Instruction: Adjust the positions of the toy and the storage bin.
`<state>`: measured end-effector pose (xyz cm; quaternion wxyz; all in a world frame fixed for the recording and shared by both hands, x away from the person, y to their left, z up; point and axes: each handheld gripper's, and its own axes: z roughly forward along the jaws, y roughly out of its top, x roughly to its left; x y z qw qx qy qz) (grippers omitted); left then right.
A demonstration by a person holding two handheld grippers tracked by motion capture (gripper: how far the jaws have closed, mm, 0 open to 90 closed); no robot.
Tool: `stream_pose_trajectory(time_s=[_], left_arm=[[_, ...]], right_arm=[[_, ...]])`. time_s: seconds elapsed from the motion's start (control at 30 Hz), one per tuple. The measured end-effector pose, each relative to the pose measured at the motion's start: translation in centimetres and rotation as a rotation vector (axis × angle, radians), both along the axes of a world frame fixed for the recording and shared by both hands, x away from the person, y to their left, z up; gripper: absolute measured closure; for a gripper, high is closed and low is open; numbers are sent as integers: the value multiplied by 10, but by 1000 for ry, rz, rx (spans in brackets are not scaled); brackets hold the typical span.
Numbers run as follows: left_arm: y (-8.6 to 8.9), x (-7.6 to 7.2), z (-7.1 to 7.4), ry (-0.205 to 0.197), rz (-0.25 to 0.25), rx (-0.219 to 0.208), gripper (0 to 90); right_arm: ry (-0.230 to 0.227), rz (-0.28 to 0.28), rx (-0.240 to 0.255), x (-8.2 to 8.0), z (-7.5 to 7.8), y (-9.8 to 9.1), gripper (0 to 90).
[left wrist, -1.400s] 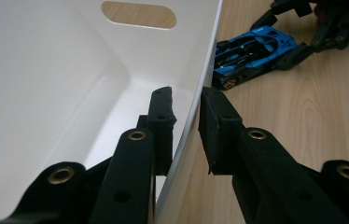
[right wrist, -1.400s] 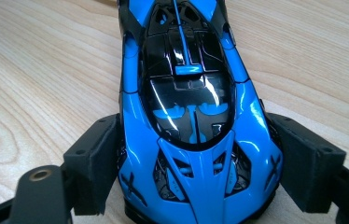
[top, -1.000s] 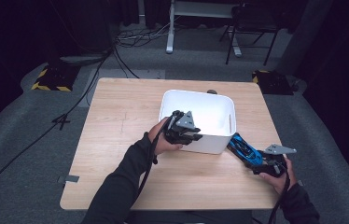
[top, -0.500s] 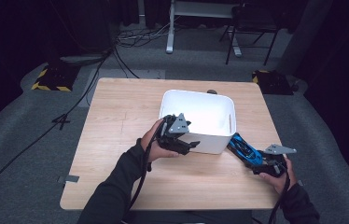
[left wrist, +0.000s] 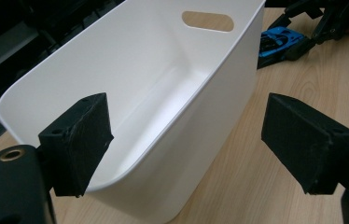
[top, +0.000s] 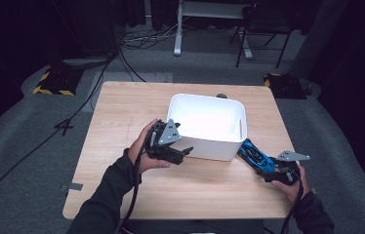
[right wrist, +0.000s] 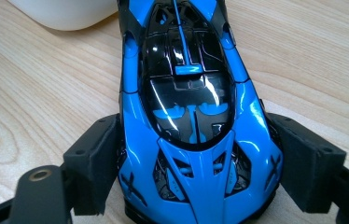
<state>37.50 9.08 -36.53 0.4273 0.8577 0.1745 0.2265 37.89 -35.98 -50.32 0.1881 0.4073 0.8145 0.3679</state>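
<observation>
Toy car: 1; bin: 1.

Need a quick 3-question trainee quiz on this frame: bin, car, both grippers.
1. True or false: the white bin has something in it.
2. Which gripper holds the blue toy car: A) left gripper B) right gripper?
3. What stands between the left gripper's open jaws?

Key
1. False: its inside is bare.
2. B.
3. The bin's near wall; the pads are off it, the jaws having just opened.
</observation>
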Motion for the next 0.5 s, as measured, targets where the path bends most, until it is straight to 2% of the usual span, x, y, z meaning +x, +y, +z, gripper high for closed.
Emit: stream_pose_trajectory(time_s=[0.17,0.5], left_arm=[[14,-6,0,-19,29,23,162],[38,-22,-8,-16,72,6,162]], right_arm=[[0,0,0,0,0,0,226],[0,-1,-1,0,0,0,225]])
